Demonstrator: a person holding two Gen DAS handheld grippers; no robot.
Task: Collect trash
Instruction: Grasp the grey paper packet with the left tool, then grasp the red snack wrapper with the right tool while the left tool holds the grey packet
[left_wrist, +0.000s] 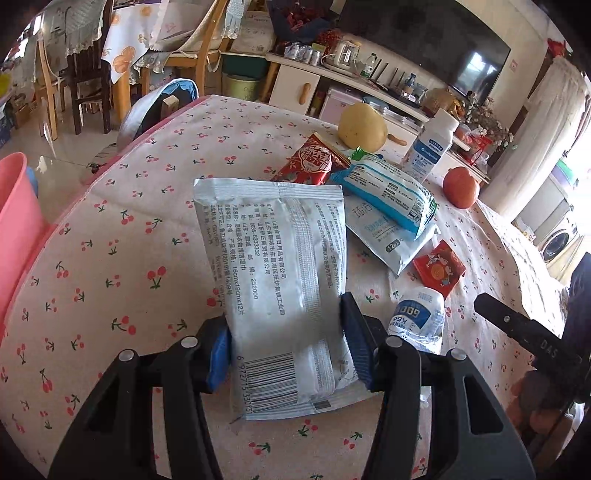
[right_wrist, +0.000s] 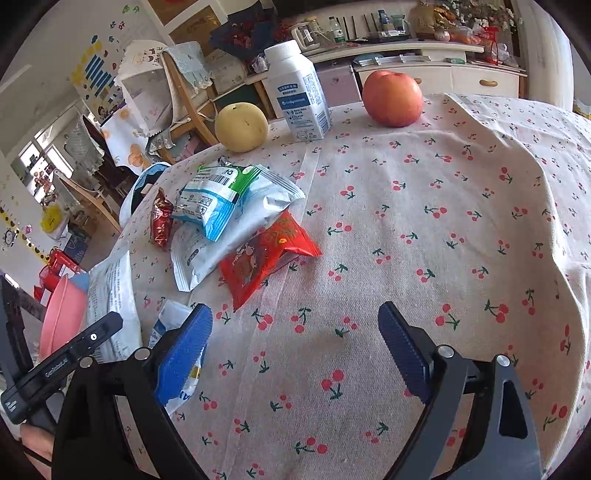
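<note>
A pink basin (left_wrist: 16, 206) is seen at the far left edge of the cherry-print counter (left_wrist: 110, 258). Beside it, a white wipes packet (left_wrist: 273, 280) is pinched at its lower end between the fingers of the left gripper (left_wrist: 284, 354). Further right lie a crushed bottle (left_wrist: 419, 317), a small red wrapper (left_wrist: 439, 267) and a pile of packets (left_wrist: 384, 199) — behind them a pear (left_wrist: 362, 127), a white bottle (left_wrist: 430, 142) and an apple (left_wrist: 461, 186). The right gripper (right_wrist: 295, 350) is held over bare cloth, fingers spread, nothing between them.
</note>
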